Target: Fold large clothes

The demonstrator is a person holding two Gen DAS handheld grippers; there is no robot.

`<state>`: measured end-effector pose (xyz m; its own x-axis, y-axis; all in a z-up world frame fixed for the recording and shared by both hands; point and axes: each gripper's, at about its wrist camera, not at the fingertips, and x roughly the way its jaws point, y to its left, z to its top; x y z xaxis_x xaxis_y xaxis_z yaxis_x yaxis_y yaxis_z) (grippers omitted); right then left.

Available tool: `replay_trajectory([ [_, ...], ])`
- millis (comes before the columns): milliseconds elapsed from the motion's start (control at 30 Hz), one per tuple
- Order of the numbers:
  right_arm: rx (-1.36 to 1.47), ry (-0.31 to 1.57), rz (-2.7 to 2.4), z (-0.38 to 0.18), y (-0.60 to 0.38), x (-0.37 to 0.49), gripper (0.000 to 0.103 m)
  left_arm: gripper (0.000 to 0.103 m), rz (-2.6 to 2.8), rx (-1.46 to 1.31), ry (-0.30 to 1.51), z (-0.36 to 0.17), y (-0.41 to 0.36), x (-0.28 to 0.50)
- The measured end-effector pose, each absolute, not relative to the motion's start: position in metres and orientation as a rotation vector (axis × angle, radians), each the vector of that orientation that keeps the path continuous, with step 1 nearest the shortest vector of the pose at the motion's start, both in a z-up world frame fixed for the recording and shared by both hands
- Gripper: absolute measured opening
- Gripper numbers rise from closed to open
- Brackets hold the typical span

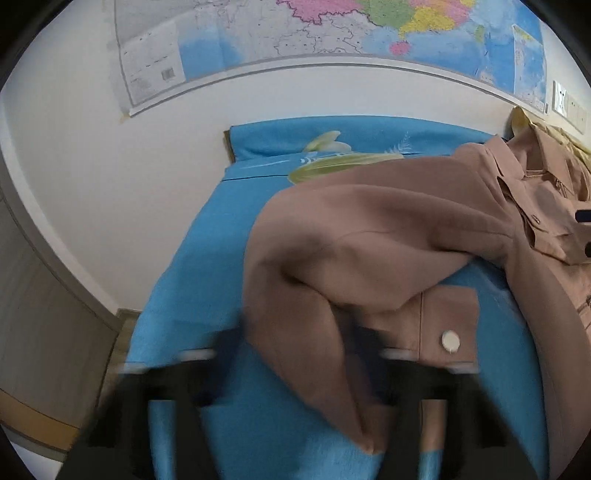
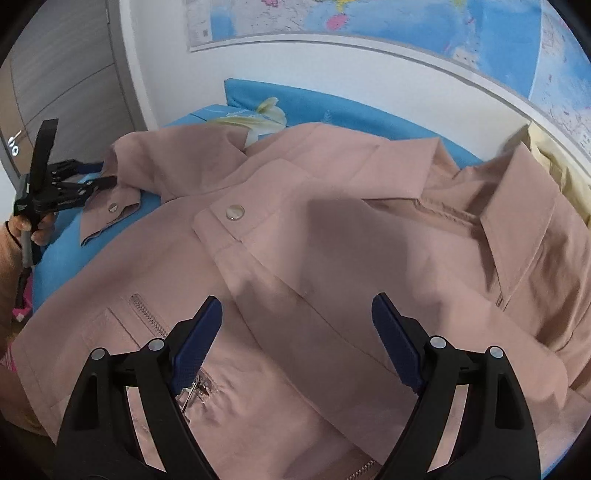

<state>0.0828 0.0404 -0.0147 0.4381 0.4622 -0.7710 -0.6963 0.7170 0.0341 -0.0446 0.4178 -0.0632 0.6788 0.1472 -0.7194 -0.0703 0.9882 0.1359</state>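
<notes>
A dusty-pink jacket (image 2: 332, 240) lies front up on the blue bed sheet (image 1: 207, 266), collar (image 2: 517, 206) at the far right. Its sleeve (image 1: 369, 251) drapes toward the left wrist camera, and the cuff with a white button (image 1: 450, 340) rests on the sheet. My left gripper (image 1: 295, 345) is motion-blurred there; in the right wrist view my left gripper (image 2: 109, 181), held by a hand, pinches the sleeve (image 2: 122, 192) near the cuff. My right gripper (image 2: 297, 304) stands open above the jacket's front, beside a zipped pocket (image 2: 147, 314), with nothing between its blue pads.
A white wall with a large map (image 1: 332, 33) runs behind the bed. A pale yellow garment (image 2: 554, 166) lies at the far right by the collar. A grey wardrobe door (image 2: 66, 74) stands to the left, and a blue flowered pillow (image 1: 332, 140) lies at the head.
</notes>
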Motion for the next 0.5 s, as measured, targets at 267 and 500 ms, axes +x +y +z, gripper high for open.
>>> replay_trajectory([
  [267, -0.237, 0.827, 0.679, -0.005, 0.01, 0.08, 0.083, 0.003, 0.171, 0.17, 0.544, 0.043, 0.398, -0.045],
  [500, -0.121, 0.806, 0.641, 0.005, -0.03, 0.078, 0.083, 0.003, -0.116, 0.372, 0.368, 0.124, 0.27, -0.04],
])
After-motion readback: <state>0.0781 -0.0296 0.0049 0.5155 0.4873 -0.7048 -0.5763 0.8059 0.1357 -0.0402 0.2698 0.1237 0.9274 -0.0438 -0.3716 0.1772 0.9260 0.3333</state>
